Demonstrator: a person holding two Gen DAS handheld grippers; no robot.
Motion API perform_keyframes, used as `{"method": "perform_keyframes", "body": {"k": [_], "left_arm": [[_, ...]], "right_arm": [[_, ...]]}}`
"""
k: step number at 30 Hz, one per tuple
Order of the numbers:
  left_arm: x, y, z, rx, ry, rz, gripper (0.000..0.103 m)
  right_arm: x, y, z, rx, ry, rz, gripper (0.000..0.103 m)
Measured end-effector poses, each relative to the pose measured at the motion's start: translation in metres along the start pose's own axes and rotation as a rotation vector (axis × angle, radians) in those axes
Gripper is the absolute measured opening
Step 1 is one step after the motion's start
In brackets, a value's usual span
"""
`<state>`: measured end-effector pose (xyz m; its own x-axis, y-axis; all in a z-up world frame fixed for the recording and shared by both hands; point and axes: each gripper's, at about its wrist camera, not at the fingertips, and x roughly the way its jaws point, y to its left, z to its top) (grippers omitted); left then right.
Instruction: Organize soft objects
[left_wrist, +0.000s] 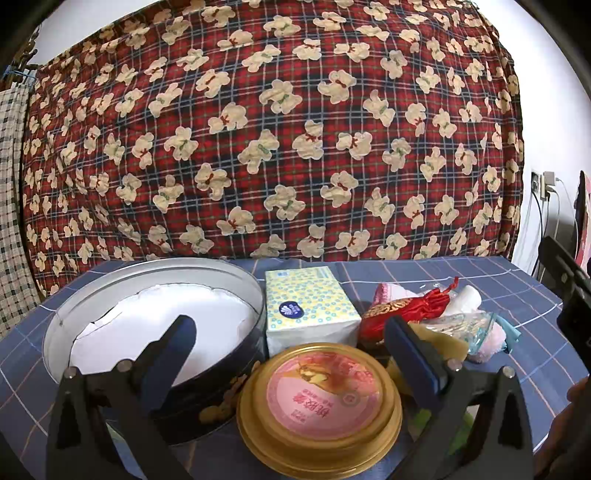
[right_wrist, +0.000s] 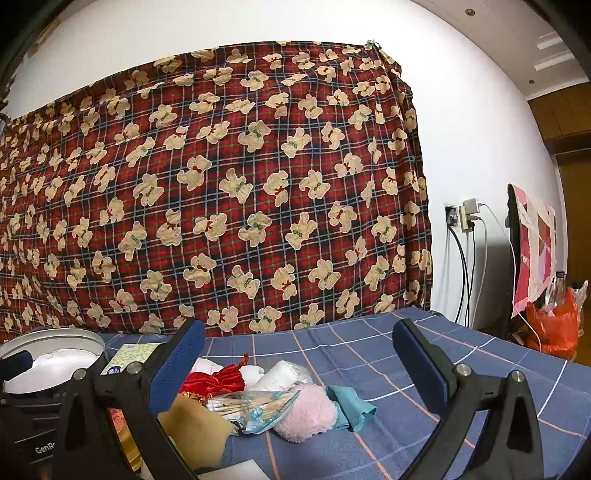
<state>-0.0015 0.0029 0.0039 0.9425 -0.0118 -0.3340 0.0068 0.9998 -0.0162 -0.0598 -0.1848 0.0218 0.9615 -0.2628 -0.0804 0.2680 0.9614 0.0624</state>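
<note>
We start at the left gripper (left_wrist: 291, 354): jaws fully spread, nothing between the pads. It tilts down over a gold lid (left_wrist: 319, 410) lying flat just below the fingers. Left of the lid, touching or nearly so, sits the round tin (left_wrist: 59, 332), open and lined with white paper, with nothing else visible in it. Behind the lid stands a tissue pack (left_wrist: 310, 306), close beside the tin's wall.

The right gripper (right_wrist: 299, 354) is likewise spread to its widest and holds nothing. It points level across the blue checked cloth (right_wrist: 369, 354).

The soft things lie in one heap between the two grippers. Seen from the right wrist, the heap sits low and left of centre, mostly under and just past the left finger: a tan piece (right_wrist: 195, 421) nearest, then a clear bag of sticks (right_wrist: 255, 406), a pink puff (right_wrist: 308, 417) and a teal cloth (right_wrist: 351, 406), then a red pouch (right_wrist: 218, 380) and a white roll (right_wrist: 280, 373) behind. The heap runs roughly left to right across this view.

Seen from the left wrist, the same heap lies right of the right finger, beyond the lid.

Judgement: the right gripper is nearer the heap; the left is nearer the tin. We expect a pick with the right, swung left and dipped, with the puff as the most exposed piece. The tin lies left of the heap, past the pack.

Farthest back hangs a plaid bear-print curtain (right_wrist: 221, 184).
</note>
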Motion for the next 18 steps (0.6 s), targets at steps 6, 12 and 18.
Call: {"method": "perform_keyframes", "body": {"k": [6, 12, 18], "left_arm": [[-0.0007, -0.0007, 0.0007, 0.001, 0.001, 0.002, 0.103], [-0.0008, -0.0006, 0.0003, 0.001, -0.001, 0.002, 0.103], [-0.0007, -0.0005, 0.0000, 0.004, -0.002, 0.002, 0.103]], "right_arm": [[-0.0002, 0.0000, 0.0002, 0.001, 0.000, 0.000, 0.103], [-0.0003, 0.0002, 0.0002, 0.002, 0.000, 0.001, 0.103], [-0.0002, 0.0003, 0.0003, 0.003, 0.000, 0.001, 0.103]]}}
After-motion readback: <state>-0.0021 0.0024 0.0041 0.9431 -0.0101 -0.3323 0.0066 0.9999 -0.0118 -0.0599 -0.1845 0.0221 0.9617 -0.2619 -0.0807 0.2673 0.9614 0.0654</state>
